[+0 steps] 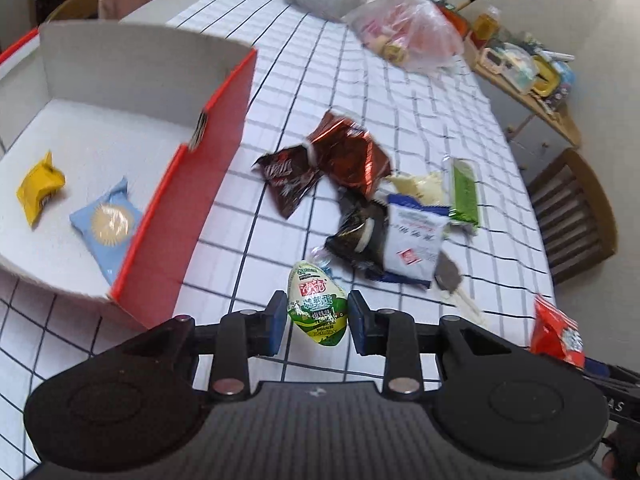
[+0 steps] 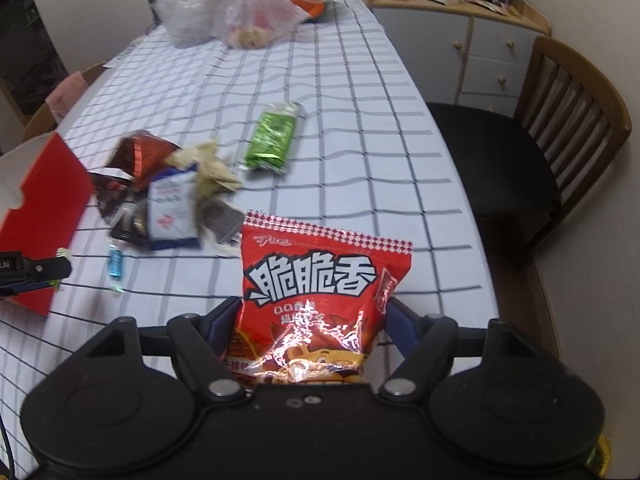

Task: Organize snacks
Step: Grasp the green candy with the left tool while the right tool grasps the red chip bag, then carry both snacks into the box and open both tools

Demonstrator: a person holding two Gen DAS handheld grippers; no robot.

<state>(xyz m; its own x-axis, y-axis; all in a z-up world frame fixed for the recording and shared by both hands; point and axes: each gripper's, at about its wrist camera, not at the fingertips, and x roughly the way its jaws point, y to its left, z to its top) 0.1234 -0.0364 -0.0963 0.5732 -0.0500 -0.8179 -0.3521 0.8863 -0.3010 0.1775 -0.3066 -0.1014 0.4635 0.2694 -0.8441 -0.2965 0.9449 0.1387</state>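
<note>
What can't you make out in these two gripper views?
- Left wrist view: the box runs off the left edge, so part of its floor is unseen.
- Left wrist view: the snack pile is blurred and overlapping; lower packets are hidden.
- Right wrist view: the red chip bag hides the right gripper pads.
- Right wrist view: the clear bags are too blurred to identify contents.

R tongs (image 2: 310, 322) grip red snack bag (image 2: 320, 280) above checked tablecloth (image 2: 360, 120), w/ snack pile (image 2: 168, 196) at left.
</note>
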